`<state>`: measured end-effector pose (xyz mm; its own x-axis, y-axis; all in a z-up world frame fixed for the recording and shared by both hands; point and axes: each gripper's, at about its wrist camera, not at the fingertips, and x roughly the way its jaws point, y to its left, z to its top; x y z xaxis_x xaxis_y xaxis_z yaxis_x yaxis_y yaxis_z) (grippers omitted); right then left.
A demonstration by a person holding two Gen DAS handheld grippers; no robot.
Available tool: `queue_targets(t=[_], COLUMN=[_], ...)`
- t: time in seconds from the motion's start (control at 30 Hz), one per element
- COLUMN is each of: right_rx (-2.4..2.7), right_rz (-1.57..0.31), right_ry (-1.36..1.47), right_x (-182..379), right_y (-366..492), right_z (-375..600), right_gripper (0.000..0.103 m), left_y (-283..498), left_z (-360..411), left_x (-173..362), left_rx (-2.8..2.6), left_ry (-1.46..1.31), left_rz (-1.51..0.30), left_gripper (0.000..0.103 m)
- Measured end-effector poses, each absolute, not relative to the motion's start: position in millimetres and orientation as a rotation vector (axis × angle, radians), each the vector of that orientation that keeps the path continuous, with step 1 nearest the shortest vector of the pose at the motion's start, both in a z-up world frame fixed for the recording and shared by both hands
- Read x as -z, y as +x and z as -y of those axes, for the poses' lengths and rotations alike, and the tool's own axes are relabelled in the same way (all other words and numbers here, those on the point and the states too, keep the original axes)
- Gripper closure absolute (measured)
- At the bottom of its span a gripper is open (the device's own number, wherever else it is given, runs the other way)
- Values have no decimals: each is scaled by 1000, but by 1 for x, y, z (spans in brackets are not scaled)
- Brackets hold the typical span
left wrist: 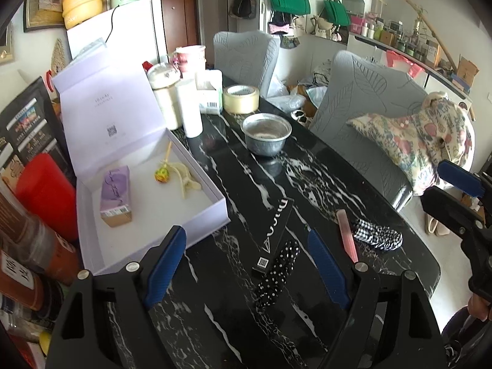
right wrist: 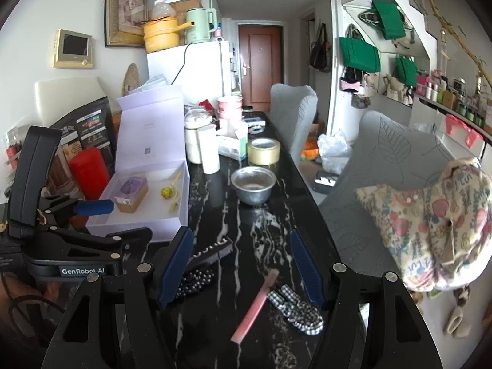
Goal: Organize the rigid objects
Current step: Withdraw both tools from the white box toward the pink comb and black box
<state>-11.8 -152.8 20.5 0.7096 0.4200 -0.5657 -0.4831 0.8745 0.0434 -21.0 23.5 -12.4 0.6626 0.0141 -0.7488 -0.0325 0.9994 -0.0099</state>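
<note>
Black marble-patterned table (left wrist: 233, 190), long axis running near to far. Left edge crowded: open lavender box (left wrist: 147, 181) with lid raised, holding a small purple carton (left wrist: 115, 196) and a lollipop (left wrist: 161, 173). Behind it stand white canisters (left wrist: 190, 107), then a tape roll (left wrist: 241, 98) and a metal bowl (left wrist: 266, 133) toward the middle. The centre strip between bowl and near items is bare; the right edge runs beside two grey chairs (left wrist: 363, 104).

Near end, loose on the table: flat black box (left wrist: 275, 233), polka-dot fabric piece (left wrist: 278, 276), pink stick (left wrist: 347, 235), checked fabric piece (left wrist: 379, 235). The pink stick lies just beside the checked piece, close to the right edge.

Left gripper (left wrist: 246, 267): jaws apart, nothing between the pads, hovering over the black box and polka-dot piece.

Right gripper (right wrist: 241, 267): jaws apart, empty, above the pink stick (right wrist: 255, 304) and checked piece (right wrist: 296, 310).

Left wrist view shows the table's rounded near-right corner and one right-gripper finger at frame right. Right wrist view alone shows the left gripper's body (right wrist: 77, 246) from the side, at near left beside the lavender box (right wrist: 144, 209).
</note>
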Motion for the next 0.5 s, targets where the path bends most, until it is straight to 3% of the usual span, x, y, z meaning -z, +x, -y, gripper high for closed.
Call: queue_targets(t=[0.5], right_rx=[-513], right_rz=[-673], right_ry=[-61], right_x=[35], right_y=[-12], right_z=[171], right_gripper=[37], left_y=[3], left_z=[-16], left_x=[62], left_rx=[-14], left_ry=[-20], left_rz=[-917], left_gripper=[21])
